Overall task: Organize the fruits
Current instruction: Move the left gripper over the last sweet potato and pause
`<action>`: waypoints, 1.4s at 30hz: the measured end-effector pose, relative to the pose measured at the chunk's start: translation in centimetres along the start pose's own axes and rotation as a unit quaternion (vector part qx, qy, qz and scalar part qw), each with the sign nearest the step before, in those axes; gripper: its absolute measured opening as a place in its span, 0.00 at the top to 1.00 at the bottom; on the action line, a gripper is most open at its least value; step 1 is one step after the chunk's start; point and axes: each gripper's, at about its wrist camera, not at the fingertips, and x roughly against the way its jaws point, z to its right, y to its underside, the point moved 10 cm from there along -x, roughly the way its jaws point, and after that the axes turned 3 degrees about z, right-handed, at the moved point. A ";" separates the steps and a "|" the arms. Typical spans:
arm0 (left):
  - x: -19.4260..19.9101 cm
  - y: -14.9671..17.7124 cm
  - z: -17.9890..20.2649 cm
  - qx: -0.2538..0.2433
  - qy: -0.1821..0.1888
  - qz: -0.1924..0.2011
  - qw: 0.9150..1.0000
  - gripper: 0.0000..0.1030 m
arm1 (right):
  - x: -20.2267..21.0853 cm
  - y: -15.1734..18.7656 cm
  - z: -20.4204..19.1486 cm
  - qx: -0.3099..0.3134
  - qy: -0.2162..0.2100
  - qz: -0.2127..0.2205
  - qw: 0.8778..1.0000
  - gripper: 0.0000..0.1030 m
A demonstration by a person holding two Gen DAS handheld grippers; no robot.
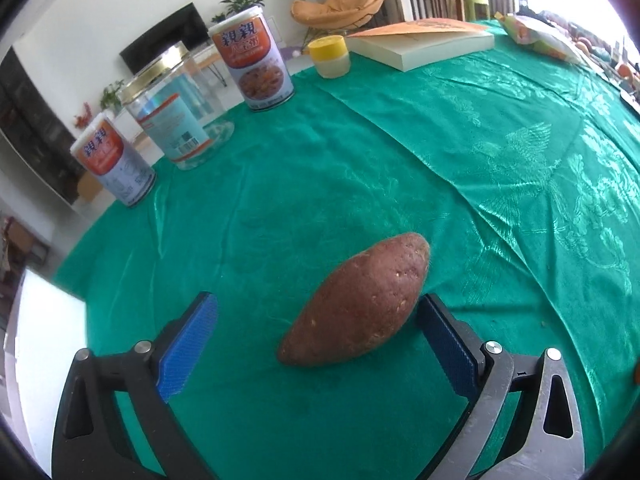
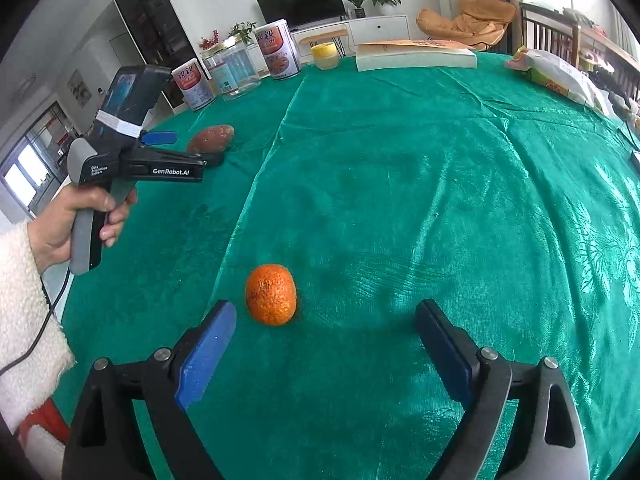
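A: How far along is the sorting?

B: Barely begun, I'd judge. The sweet potato (image 1: 356, 300) lies loose on the green cloth of the bench (image 1: 500, 160), and the orange (image 2: 271, 294) lies well apart from it, nearer and to the right. No bowl or tray to gather them into shows.

A: And the grippers?

B: The left gripper (image 1: 318, 326) has its jaws spread wide around the sweet potato. The right pad looks just beside the skin, perhaps touching; the left pad is clear of it. Nothing is gripped. The right gripper (image 2: 324, 332) is also wide open and empty, with the orange just ahead of its left finger rather than centred between the two.

A: So what remains?

B: Everything, likely: closing on each piece and bringing them together.

A: Anything in the way?

B: Not close by. Along the far left edge stand two printed cans (image 1: 254, 60), a glass jar (image 1: 172, 108) between them, and a small yellow-lidded pot (image 1: 330, 56). A book (image 1: 424, 42) lies further right, and a snack bag (image 2: 556, 70) sits at the far right.
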 end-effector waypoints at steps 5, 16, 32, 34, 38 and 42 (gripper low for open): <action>1.1 2.1 -0.1 0.072 0.046 -0.025 0.996 0.57 | -0.4 0.0 -0.4 0.013 0.010 0.003 1.000 0.03; 11.1 15.8 0.0 0.276 0.057 -0.076 0.956 0.58 | -0.9 0.8 -1.1 0.067 0.058 0.003 0.996 0.01; 10.9 17.4 -0.5 0.223 -0.022 0.005 0.975 0.03 | -1.4 1.0 -1.5 0.093 0.078 -0.007 0.993 0.00; 10.8 17.5 -0.7 0.226 -0.023 0.003 0.974 0.02 | -1.5 1.0 -1.4 0.093 0.079 -0.007 0.993 0.00; 10.8 17.6 -0.8 0.226 -0.025 0.002 0.974 0.01 | -1.5 1.0 -1.3 0.093 0.079 -0.007 0.992 0.00; 10.8 17.6 -0.8 0.226 -0.025 0.002 0.974 0.01 | -1.5 1.0 -1.4 0.093 0.079 -0.007 0.992 0.00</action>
